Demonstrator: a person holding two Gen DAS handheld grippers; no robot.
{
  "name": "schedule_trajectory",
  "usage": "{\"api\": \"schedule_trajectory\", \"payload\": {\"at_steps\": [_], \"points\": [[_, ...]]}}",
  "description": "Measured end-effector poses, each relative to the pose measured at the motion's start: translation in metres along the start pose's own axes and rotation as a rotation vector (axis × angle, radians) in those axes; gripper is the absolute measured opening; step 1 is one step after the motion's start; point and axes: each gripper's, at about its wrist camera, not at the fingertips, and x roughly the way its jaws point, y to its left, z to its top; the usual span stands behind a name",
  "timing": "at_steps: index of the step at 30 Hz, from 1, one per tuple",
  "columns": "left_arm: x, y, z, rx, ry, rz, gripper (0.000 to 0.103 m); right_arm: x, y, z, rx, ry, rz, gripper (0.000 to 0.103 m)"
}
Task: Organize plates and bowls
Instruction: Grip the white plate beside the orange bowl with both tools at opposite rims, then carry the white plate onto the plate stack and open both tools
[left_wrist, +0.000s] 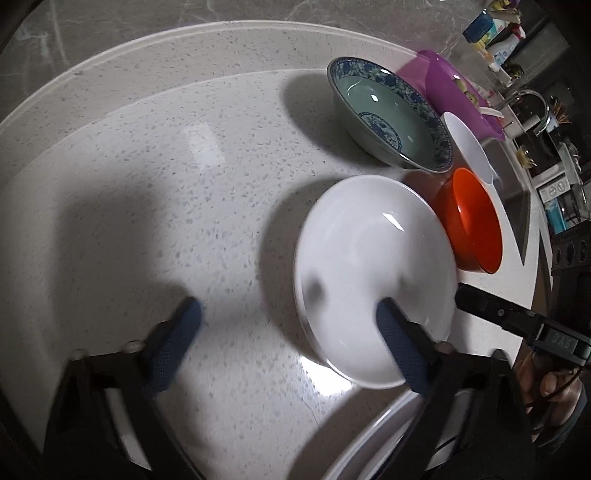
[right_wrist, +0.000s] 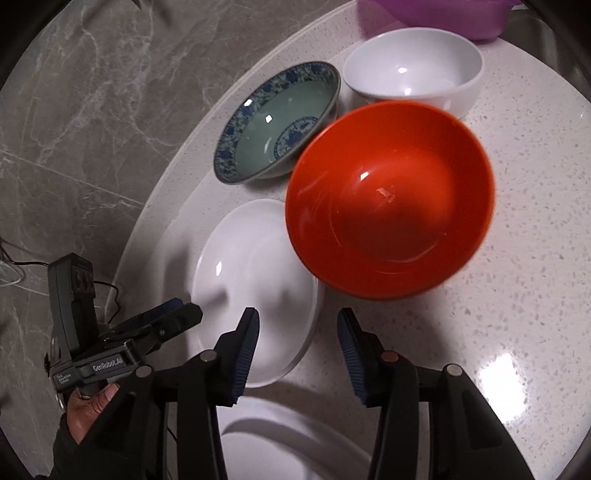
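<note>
Fingers on the left gripper (left_wrist: 288, 332) are spread wide and hold nothing; one blue finger (left_wrist: 400, 347) hangs over the near side of the white plate (left_wrist: 373, 266) and the other finger (left_wrist: 173, 343) is out over the bare desk (left_wrist: 155, 177). Fingers on the right gripper (right_wrist: 297, 354) are open too and hold nothing. They sit near the plate's edge, one over the plate and one over the desk beside it. The plate lies flat on the desk. The orange bowl (right_wrist: 391, 199) is just beside it, and from the right view its rim seems to hang over the plate, but I cannot tell if they touch. The blue bowl (right_wrist: 280, 122) and the white bowl (right_wrist: 413, 74) are farther back, close together. A purple tub (right_wrist: 436, 14) is behind them, and part of a bigger white plate (right_wrist: 280, 443) shows near the bottom. I think the plate is the next thing to pick up. It looks smooth and shiny, so it could slip out of a pinch on its thin rim. If it tips as it comes up, it could bump the orange bowl and push it into the others. Both grippers are close together here, so they could knock each other. The desk edge is near, so a shove could send a dish off it.
</note>
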Motion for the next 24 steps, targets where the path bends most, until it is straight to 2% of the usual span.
{"api": "schedule_trajectory", "payload": {"at_steps": [2, 5, 7, 9, 10, 12, 13, 15, 17, 24], "points": [[0.006, 0.0, 0.003, 0.001, 0.011, -0.003, 0.067, 0.005, -0.001, 0.003, 0.005, 0.003, -0.011, 0.046], [0.011, -0.004, 0.006, 0.016, 0.014, -0.003, 0.065, 0.009, -0.002, 0.006, 0.012, 0.007, -0.015, 0.045], [0.014, -0.007, 0.008, 0.022, 0.013, -0.005, 0.065, 0.014, 0.0, 0.008, 0.006, 0.023, -0.019, 0.038], [0.014, -0.007, 0.009, 0.022, 0.012, -0.006, 0.058, 0.019, 0.002, 0.009, -0.001, 0.036, -0.029, 0.033], [0.015, -0.008, 0.01, 0.024, 0.011, 0.0, 0.051, 0.021, 0.002, 0.009, -0.004, 0.041, -0.039, 0.025], [0.016, -0.009, 0.01, 0.028, 0.011, 0.01, 0.04, 0.023, 0.002, 0.008, -0.003, 0.048, -0.046, 0.017], [0.016, -0.01, 0.01, 0.032, 0.014, 0.008, 0.029, 0.025, 0.001, 0.009, 0.001, 0.05, -0.054, 0.013], [0.017, -0.011, 0.009, 0.039, 0.016, 0.003, 0.025, 0.024, -0.001, 0.008, 0.007, 0.047, -0.052, 0.012], [0.019, -0.016, 0.008, 0.053, 0.023, 0.008, 0.014, 0.023, 0.001, 0.009, -0.004, 0.046, -0.062, 0.011], [0.018, -0.018, 0.005, 0.055, 0.017, 0.025, 0.011, 0.022, 0.002, 0.011, -0.01, 0.045, -0.082, 0.011]]}}
